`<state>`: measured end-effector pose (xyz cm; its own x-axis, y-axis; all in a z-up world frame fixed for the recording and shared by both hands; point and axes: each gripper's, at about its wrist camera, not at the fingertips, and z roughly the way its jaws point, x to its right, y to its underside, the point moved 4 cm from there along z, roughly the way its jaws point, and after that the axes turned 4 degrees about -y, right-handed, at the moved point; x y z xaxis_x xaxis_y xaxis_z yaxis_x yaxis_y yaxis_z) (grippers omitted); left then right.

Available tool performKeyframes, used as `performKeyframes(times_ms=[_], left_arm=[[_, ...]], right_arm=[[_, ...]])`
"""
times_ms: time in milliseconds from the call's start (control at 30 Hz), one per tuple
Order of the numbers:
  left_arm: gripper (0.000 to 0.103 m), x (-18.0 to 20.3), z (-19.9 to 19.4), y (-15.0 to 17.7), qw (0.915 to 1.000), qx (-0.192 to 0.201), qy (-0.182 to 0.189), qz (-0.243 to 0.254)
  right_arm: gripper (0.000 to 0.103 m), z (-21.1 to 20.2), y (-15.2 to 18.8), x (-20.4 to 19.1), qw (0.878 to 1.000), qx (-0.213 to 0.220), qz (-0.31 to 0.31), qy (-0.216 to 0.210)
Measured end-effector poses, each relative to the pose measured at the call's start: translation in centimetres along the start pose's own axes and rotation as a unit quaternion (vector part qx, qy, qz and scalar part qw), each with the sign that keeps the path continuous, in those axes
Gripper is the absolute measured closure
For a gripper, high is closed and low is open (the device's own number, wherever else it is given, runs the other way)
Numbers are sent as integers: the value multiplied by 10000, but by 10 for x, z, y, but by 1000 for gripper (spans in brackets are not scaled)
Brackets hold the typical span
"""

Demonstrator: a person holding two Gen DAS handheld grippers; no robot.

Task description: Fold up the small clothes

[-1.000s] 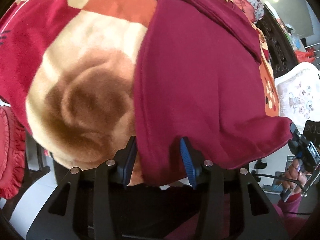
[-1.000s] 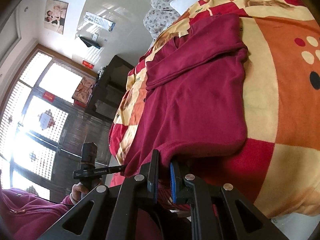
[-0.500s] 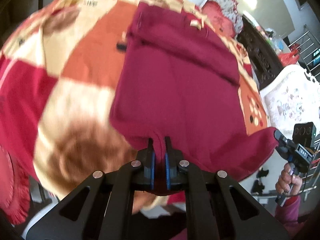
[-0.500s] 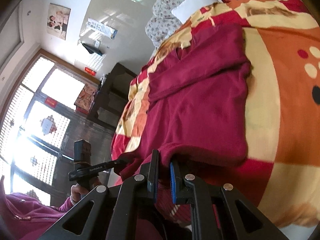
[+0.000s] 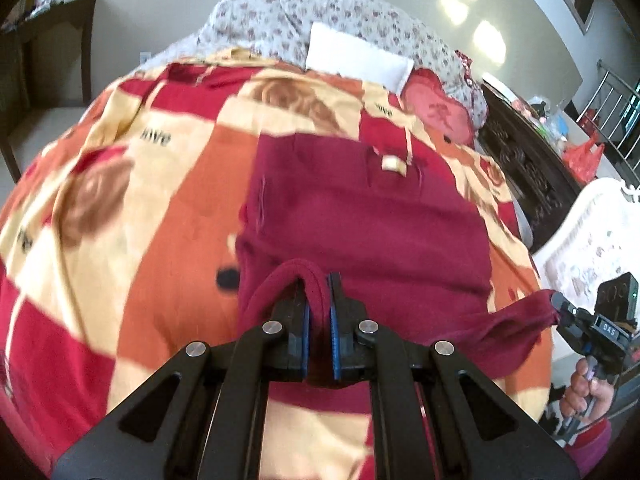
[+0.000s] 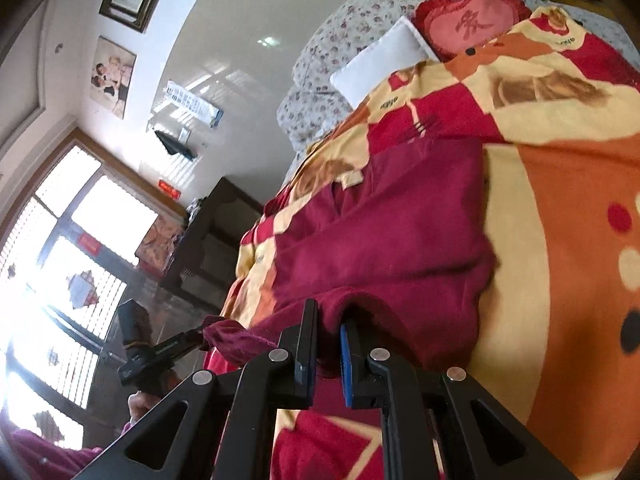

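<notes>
The maroon garment (image 5: 360, 216) lies on the bed, spread over a patterned blanket (image 5: 152, 184), with its near hem lifted by both tools. The left tool (image 5: 319, 312) is closed down to a narrow gap, pinching a raised loop of the hem between its blue-padded fingers (image 5: 334, 320). Off to its right, the other corner of the hem stretches out to the right tool (image 5: 560, 312), seen small at the edge of the left wrist view, with the person's hand (image 5: 588, 384) under it.

In the right wrist view the right tool (image 6: 328, 336) has its fingers close together with a fold of the garment (image 6: 384, 240) between them; the cloth sits in the gap, gripped. To its left the hem runs out to the left tool (image 6: 192, 338), held up beyond the bed's edge.

Ahead of both tools the garment lies flat, a pale tag (image 5: 393, 165) at its far collar. Beyond it are a white pillow (image 5: 358, 58), a red heart-shaped cushion (image 6: 476, 20) and flowered bedding (image 5: 280, 12).
</notes>
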<state>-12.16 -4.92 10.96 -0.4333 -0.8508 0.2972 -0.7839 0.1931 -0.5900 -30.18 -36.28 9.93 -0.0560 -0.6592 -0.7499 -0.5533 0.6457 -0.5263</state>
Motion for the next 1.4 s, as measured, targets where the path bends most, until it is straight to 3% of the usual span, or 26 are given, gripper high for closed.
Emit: performKeyframes(times_ms=[333,700,1400], left_arm=[[96,10,40,-45,9998,65,-117,138],[96,15,84,-100,9997,128,-228,-40],[96,17,126,-123,9985,10,-530,144]], right_arm=[[94,33,-48,14,9998,24,-92,193],[94,63,-106,40,9988,236,-32,422],[94,86,-135,55,9974,166,-34,704]])
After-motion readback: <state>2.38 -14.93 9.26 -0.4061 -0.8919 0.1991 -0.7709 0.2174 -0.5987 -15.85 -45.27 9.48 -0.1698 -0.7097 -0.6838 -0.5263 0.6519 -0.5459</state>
